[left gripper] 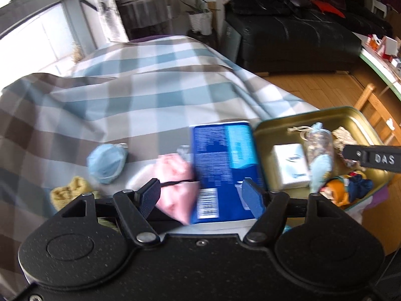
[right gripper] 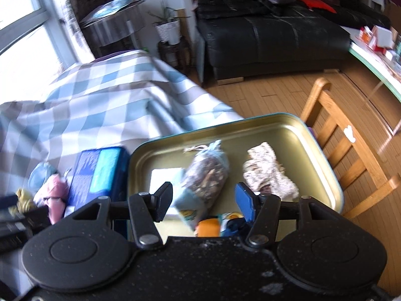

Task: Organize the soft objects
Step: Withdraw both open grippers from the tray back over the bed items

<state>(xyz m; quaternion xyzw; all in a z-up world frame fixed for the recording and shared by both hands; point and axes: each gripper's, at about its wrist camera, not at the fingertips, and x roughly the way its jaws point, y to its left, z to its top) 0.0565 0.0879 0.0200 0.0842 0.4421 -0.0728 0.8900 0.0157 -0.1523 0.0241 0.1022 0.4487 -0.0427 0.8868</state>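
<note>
A gold tin tray (right gripper: 318,148) sits at the table's right edge and shows in the left wrist view too (left gripper: 283,128). In it lie a mesh sachet (right gripper: 206,175), a speckled cloth (right gripper: 269,173), a white tissue pack (left gripper: 292,166) and an orange-blue cloth (left gripper: 344,188). Left of the tray is a blue packet (left gripper: 223,165), a pink cloth (left gripper: 175,185), a light blue pouch (left gripper: 107,163) and a yellow knit piece (left gripper: 70,190). My left gripper (left gripper: 204,198) is open over the pink cloth and blue packet. My right gripper (right gripper: 204,202) is open above the tray's near end.
A checked blue-brown tablecloth (left gripper: 125,95) covers the table. A wooden chair (right gripper: 351,155) stands right of the tray. A black sofa (right gripper: 270,40) and plant stand (right gripper: 170,35) are across the wooden floor. A window is at far left.
</note>
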